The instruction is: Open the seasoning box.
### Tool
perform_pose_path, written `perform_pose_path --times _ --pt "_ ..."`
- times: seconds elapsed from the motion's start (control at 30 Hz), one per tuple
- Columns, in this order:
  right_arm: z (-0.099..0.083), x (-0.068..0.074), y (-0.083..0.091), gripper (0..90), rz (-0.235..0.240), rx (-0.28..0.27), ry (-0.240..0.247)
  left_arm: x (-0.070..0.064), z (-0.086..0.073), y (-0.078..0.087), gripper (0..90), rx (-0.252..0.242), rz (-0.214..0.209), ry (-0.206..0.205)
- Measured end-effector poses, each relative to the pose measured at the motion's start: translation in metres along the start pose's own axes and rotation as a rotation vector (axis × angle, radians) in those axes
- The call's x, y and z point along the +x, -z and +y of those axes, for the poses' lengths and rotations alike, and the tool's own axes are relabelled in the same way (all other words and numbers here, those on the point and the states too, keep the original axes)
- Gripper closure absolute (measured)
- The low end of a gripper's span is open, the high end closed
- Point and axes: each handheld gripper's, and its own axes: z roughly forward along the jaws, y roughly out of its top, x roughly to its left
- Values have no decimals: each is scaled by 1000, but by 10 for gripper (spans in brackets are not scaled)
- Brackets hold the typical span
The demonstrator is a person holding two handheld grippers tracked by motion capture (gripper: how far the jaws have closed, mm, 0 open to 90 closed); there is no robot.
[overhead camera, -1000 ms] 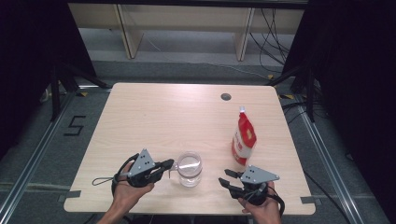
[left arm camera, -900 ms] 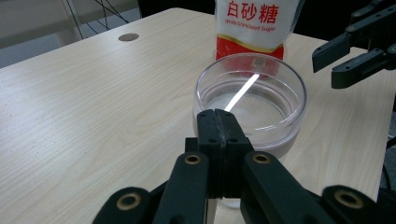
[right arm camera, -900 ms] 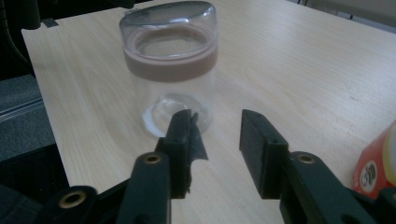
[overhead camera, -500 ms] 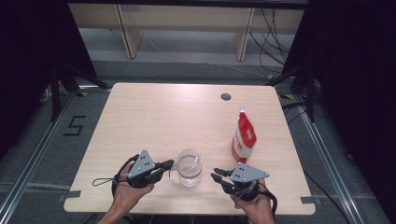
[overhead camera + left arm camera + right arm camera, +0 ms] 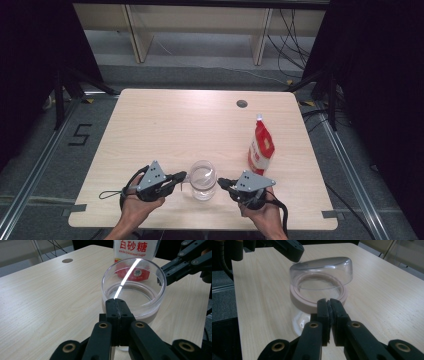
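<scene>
Near the front edge of the light wooden table [image 5: 150,125], standing upright between the two grippers: a clear jar [image 5: 202,179] with a domed transparent lid and a pinkish seal ring below the lid. Looks empty inside, with nothing visible through the glass but reflections and the table beyond.

Just left of it, the left gripper [image 5: 181,176], held in a hand [image 5: 137,207], jaws pressed together with no gap and gripping nothing, tips right at the jar's side; whether actually touching, cannot tell. Seen along those jaws, the jar [image 5: 133,293] rises straight ahead.

Just right of it, the right gripper [image 5: 222,183], held in the other hand [image 5: 262,215], jaws likewise closed on nothing, tips at the jar's side near the ring [image 5: 318,303].

Farther back and to the right, well apart from the jar: an upright red-and-white pouch [image 5: 261,146] with a white cap, labelled white granulated sugar. Contents hidden by the packaging.
</scene>
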Motion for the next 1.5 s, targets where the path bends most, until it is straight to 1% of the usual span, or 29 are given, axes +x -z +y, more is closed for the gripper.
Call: perform_pose_path --times 0.13,0.17,0.27,0.37,0.47,0.5,0.53,0.57,0.6,0.63,0.67,0.7,0.73,0.8,0.87,0.9,0.97,1.0,1.03,1.07,1.1,1.2,1.23,1.27,1.3,1.33,1.37,1.4,1.5 --pt "1 -1 -6 874 4 -1 8 1 0 0 893 -1 -7 -1" --pt "2 -1 -7 874 10 4 6 0 -1 0 893 1 -12 17" --pt "3 -1 -9 874 5 1 5 0 -1 0 892 1 -10 20" --pt "6 -1 -12 873 17 -2 16 2 0 0 893 3 -16 -10" --pt "7 0 -13 871 13 -9 20 2 0 0 892 4 -17 -10" --pt "8 1 -13 872 14 -11 22 3 0 0 892 3 -20 -8" --pt "8 2 -12 871 5 -11 5 2 0 1 888 2 -21 17" --pt "9 1 -13 870 12 -16 19 2 0 1 840 6 -20 24" --pt "9 1 -12 870 12 -10 19 2 -1 1 788 5 -27 50" --pt "9 1 -12 870 13 -10 20 2 -2 1 738 8 -43 54" --pt "9 2 -13 868 16 -14 17 2 -3 2 692 14 -39 41" --pt "9 2 -13 865 19 -13 22 3 -4 4 652 19 -36 11" --pt "9 3 -12 864 20 -14 20 4 -5 6 587 13 -51 9" --pt "10 3 -12 862 18 -15 22 5 -7 11 510 15 -61 30" --pt "10 3 -12 860 16 -14 25 5 -10 15 432 21 -81 68" --pt "10 4 -12 860 16 -14 28 3 -13 17 406 34 -70 67" --pt "11 5 -12 859 17 -21 29 3 -17 19 324 52 -58 21" --pt "11 5 -12 859 17 -21 29 1 -20 20 324 65 -46 26" --pt "13 6 -12 861 19 -16 36 2 -26 20 261 90 -38 -1" --pt "13 6 -12 861 19 -16 36 2 -26 20 230 90 -38 -1" --pt "15 6 -12 861 19 -16 42 0 -34 19 202 91 -23 40" --pt "18 7 -12 860 20 -20 42 1 -39 19 185 100 -20 43" --pt "20 8 -13 860 18 -28 45 2 -42 21 185 93 -9 24" --pt "20 8 -13 860 18 -28 45 2 -42 21 183 93 -9 24" --pt "23 9 -13 858 16 -29 48 0 -46 22 175 104 8 58" --pt "23 9 -13 858 16 -29 48 0 -46 22 166 104 8 58" --pt "24 10 -14 858 13 -33 51 3 -47 23 166 120 2 38" --pt "26 10 -13 858 18 -29 53 2 -49 24 158 133 8 66" --pt "31 13 -16 859 24 -44 64 2 -52 29 158 138 20 76"
